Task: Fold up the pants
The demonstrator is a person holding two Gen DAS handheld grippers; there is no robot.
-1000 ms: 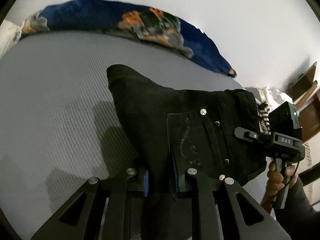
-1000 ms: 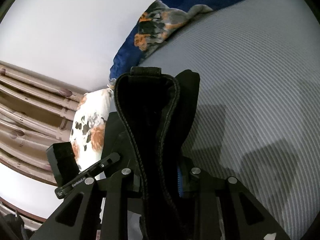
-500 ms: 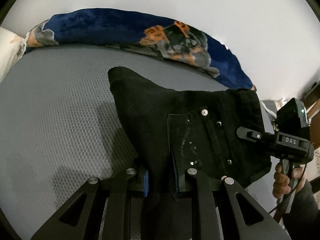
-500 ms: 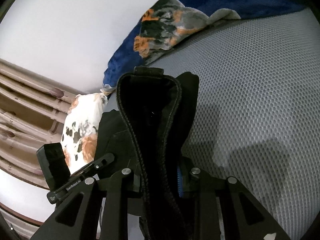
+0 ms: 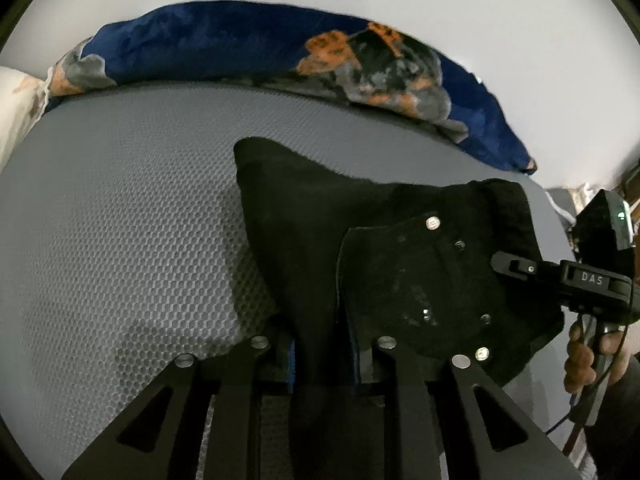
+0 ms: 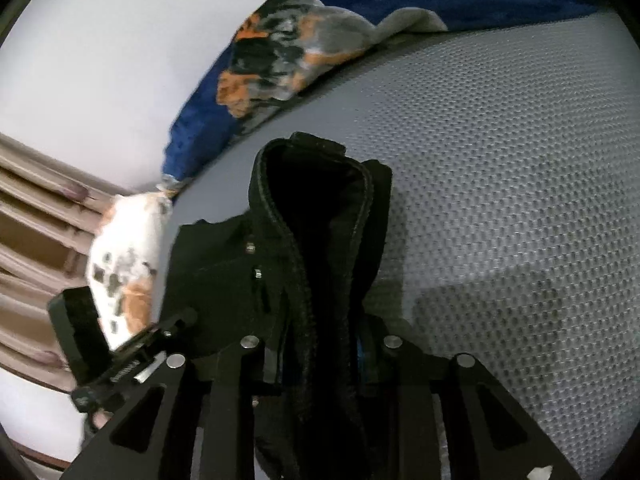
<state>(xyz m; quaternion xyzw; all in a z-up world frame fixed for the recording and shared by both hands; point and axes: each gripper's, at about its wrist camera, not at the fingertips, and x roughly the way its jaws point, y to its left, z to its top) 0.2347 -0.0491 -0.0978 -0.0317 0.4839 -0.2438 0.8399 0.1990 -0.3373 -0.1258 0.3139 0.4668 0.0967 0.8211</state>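
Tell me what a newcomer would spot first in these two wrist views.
The black pants dominate both views: bunched, hanging over the grey mesh bed surface, with fabric between the jaws of the left gripper and the right gripper, whose jaws have just been opening. Behind, along the wall, lies a blue blanket with orange patches.

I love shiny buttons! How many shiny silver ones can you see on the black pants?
3 on the black pants, seen from the left wrist: one at the pocket's top corner, one tiny one lower down, one near the bottom edge. Darker studs show too; folds may hide more.
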